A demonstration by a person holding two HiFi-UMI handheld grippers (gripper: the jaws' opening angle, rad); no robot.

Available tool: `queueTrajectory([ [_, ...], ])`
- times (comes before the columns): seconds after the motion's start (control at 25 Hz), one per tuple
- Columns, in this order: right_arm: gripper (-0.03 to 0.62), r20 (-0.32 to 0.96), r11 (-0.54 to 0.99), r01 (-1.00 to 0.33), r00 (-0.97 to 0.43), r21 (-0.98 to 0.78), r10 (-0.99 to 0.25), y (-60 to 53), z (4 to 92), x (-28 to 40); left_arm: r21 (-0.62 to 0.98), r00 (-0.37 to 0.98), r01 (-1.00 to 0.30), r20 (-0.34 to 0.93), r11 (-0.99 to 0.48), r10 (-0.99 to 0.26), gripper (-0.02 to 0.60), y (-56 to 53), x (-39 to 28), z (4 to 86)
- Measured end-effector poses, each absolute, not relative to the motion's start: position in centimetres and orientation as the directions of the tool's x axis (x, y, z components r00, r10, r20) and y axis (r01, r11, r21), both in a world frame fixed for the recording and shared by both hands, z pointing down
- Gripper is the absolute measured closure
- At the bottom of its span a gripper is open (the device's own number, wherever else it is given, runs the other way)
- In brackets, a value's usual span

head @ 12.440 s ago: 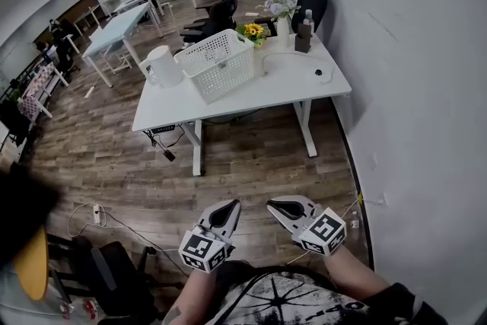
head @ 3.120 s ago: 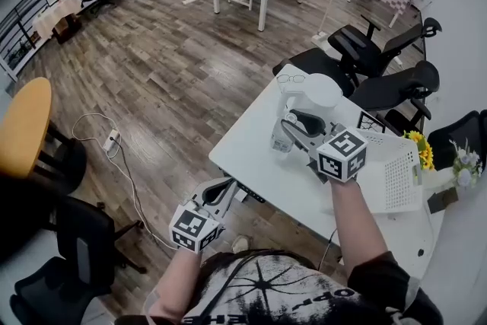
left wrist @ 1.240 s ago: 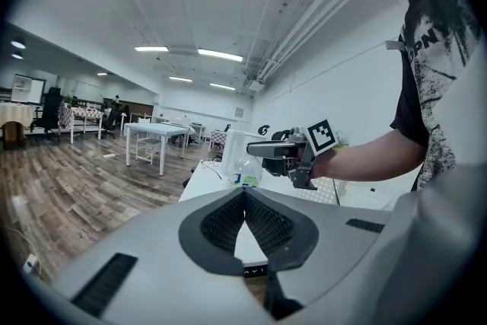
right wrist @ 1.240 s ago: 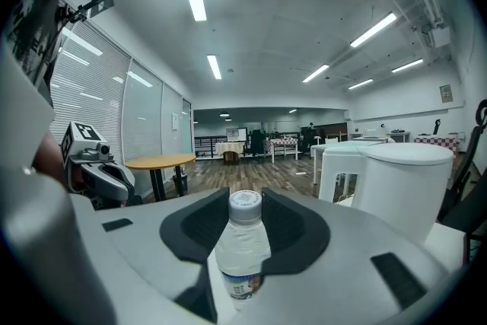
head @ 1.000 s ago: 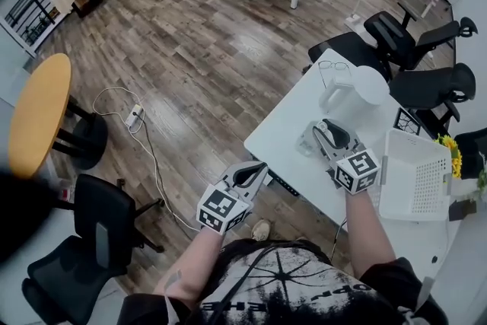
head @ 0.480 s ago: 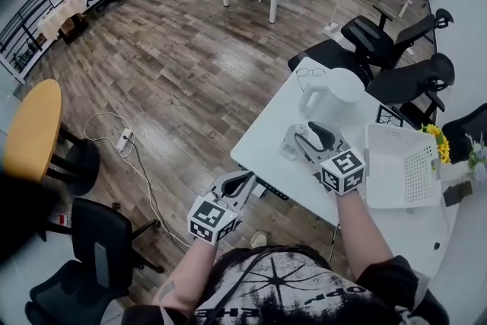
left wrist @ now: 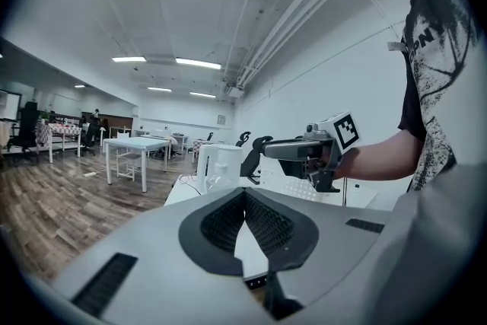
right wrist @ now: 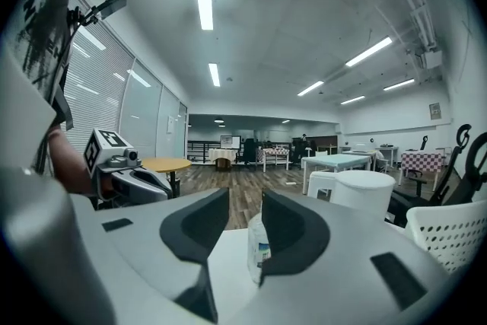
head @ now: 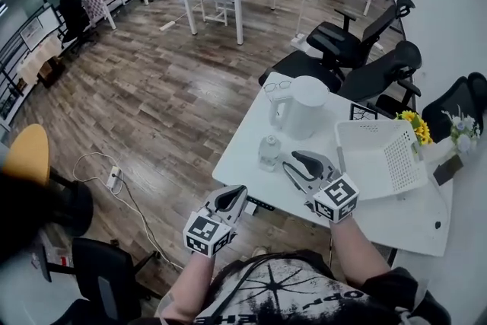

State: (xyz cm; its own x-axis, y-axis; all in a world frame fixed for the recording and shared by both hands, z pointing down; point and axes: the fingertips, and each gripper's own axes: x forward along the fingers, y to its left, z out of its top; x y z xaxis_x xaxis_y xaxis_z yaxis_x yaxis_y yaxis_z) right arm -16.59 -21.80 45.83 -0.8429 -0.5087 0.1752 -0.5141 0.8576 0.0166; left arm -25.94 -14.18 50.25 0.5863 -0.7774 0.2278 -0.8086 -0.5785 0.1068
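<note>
On the table (head: 247, 129), the right claw (head: 295, 158) has backed off the bottle (head: 268, 151).

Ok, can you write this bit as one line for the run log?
left tool: shut, empty, by table edge | right tool: open, over table | bottle: upright, just ahead of right tool, not gripped

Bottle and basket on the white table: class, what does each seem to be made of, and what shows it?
Bottle: probably clear, glossy plastic; its body is see-through. Basket: likely matt white moulded plastic; its walls are a regular grid of holes.
</note>
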Motion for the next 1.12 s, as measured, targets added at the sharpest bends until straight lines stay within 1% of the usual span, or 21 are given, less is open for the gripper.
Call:
queueTrajectory([
  [0.12,0.535,0.164,0.856,-0.518,-0.844,-0.001,-0.511,-20.1,45.8,-15.6,0.101,0.603,-0.795,0.225,-0.598,-0.765,0.572,-14.1,-25.4,49.9],
  [0.2,0.558,0.163,0.86,-0.51,-0.85,-0.013,-0.502,-19.0,46.0,-15.2,0.099,0.613,-0.788,0.222,-0.608,-0.758,0.572,-14.1,-25.1,49.8],
  [0.68,0.568,0.225,0.86,-0.51,-0.84,-0.018,-0.493,-15.5,48.5,-13.8,0.11,0.652,-0.755,0.235,-0.647,-0.721,0.572,-13.8,-23.0,50.8],
  [1.12,0.572,0.254,0.862,-0.507,-0.834,-0.004,-0.489,-14.5,49.2,-13.5,0.108,0.655,-0.752,0.23,-0.65,-0.72,0.572,-13.2,-22.4,50.7],
])
